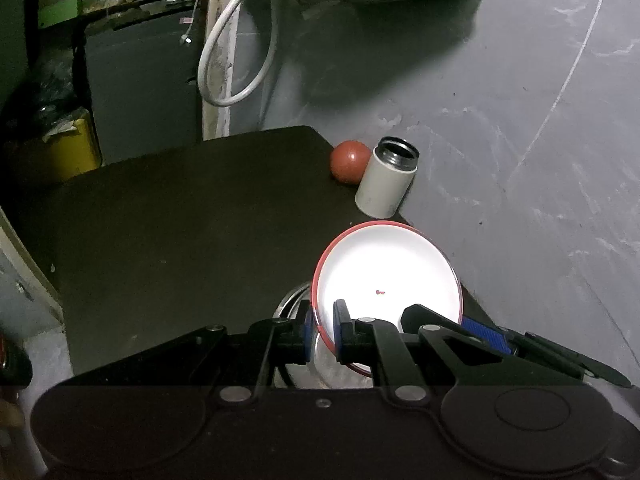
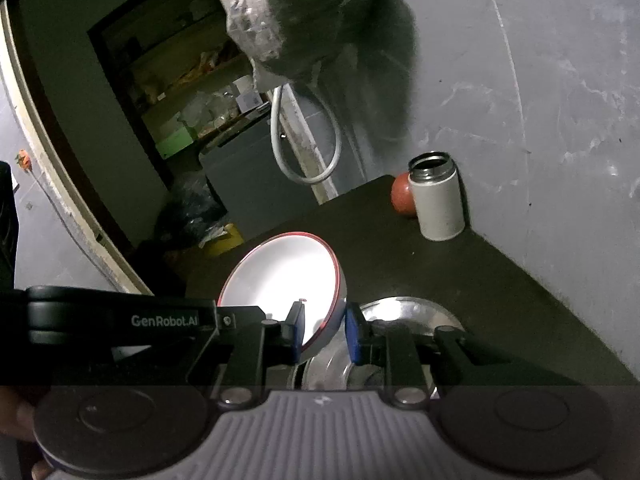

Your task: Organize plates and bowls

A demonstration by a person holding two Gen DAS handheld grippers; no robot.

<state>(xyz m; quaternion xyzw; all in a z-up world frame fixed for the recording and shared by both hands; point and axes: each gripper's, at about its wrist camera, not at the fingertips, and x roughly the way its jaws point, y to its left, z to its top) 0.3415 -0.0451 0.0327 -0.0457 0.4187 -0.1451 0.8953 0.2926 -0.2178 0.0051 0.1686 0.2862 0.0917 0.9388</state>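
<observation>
gripping red-rimmed bowl (image 1: pixel 386 276), both tongs

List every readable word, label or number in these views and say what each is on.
"GenRobot.AI": on the black body of the left tool, seen in the right wrist view.
Labels on boxes on the shelf behind: too small and blurred to read.
White flask, bowl: no text visible.

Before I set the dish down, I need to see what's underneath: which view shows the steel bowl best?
The right wrist view: the steel bowl shows its rim and shiny inside beside the red-rimmed dish. In the left wrist view only a sliver of it peeks out.
</observation>
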